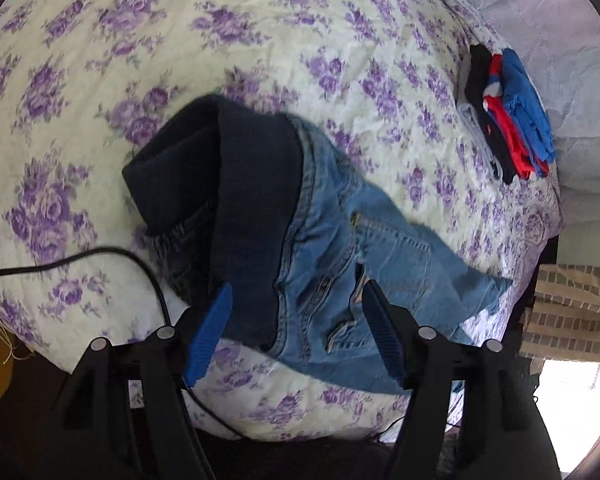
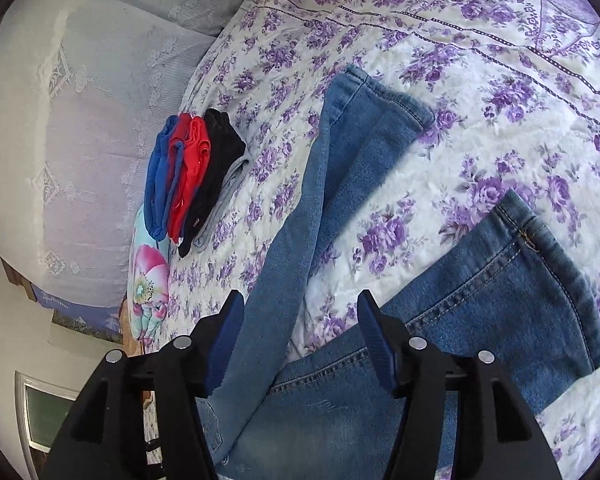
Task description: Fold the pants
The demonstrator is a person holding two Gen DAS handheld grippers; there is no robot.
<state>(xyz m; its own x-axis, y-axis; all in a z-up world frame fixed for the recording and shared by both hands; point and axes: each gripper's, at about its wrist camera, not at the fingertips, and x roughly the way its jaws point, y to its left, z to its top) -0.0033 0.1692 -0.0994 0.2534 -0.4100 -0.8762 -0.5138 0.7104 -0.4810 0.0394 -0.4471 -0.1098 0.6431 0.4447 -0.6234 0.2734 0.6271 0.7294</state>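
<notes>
Jeans lie unfolded on the floral bedspread, waistband at my left gripper, legs splayed toward twelve and two o'clock from my right gripper; both jaws apart and empty, so I judge the next move is pinching one leg onto the other.

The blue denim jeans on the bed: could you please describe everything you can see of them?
The blue denim jeans are washed mid-blue with tan stitching, a wide dark navy ribbed waistband and a back pocket. They lie unfolded and rumpled on the purple-flowered white bedspread. The two legs spread apart, hems far from each other. The open left gripper hovers at the waist, and the open right gripper over the legs; neither grips the cloth.
</notes>
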